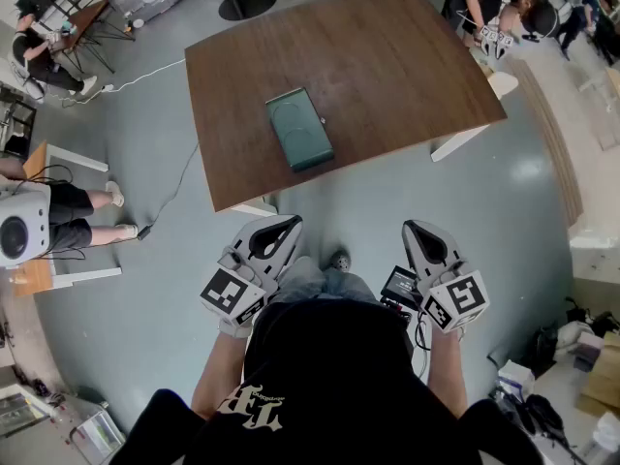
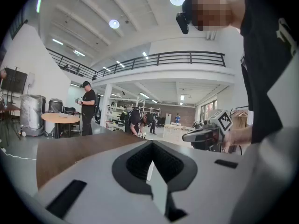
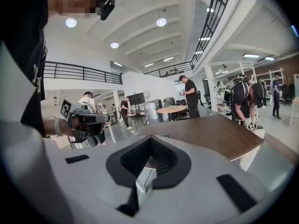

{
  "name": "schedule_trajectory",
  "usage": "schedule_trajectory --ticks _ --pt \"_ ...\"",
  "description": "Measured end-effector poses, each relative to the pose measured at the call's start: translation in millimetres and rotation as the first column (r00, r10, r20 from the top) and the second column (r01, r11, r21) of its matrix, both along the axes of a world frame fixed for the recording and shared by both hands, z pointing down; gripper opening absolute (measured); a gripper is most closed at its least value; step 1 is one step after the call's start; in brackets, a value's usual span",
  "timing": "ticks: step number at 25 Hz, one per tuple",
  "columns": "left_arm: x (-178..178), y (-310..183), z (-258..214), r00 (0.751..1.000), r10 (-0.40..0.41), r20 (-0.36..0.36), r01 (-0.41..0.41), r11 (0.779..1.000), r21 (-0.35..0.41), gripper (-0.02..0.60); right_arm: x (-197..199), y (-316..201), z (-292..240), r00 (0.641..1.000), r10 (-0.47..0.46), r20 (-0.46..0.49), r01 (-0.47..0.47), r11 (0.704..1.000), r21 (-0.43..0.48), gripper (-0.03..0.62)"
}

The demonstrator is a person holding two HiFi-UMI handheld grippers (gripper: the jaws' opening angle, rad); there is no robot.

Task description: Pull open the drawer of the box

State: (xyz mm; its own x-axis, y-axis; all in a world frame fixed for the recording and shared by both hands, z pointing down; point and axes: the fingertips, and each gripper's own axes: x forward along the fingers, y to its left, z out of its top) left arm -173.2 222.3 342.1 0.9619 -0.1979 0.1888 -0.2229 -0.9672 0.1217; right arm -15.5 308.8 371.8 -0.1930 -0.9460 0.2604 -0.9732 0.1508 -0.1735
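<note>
A flat dark green box (image 1: 299, 129) lies on the brown table (image 1: 387, 66), near its front left part, with a small knob on its right side. Both grippers hang close to my body, well short of the table's front edge. My left gripper (image 1: 289, 221) is shut with nothing between its fingers; in the left gripper view (image 2: 152, 160) its jaws meet in a seam. My right gripper (image 1: 410, 227) is shut and empty too, jaws together in the right gripper view (image 3: 148, 157). A sliver of the box (image 3: 161, 136) shows just past them.
Grey floor lies between me and the table. A person (image 1: 509, 8) bends over the table's far right corner. Seated people and white desks (image 1: 58, 163) are at the left, a cable (image 1: 174, 187) runs across the floor, and boxes (image 1: 581, 356) sit at the right.
</note>
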Motion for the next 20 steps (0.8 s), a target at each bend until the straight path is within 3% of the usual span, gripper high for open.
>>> schedule_trajectory --ticks 11,20 --pt "12.3 0.9 3.9 1.000 0.031 0.003 -0.031 0.999 -0.023 0.005 7.3 -8.8 12.2 1.000 -0.024 0.016 0.025 0.998 -0.050 -0.014" --pt "36.4 -27.8 11.2 0.999 0.043 -0.006 -0.043 0.998 -0.046 0.005 28.3 -31.5 19.7 1.000 -0.015 -0.007 0.014 0.995 -0.102 -0.014"
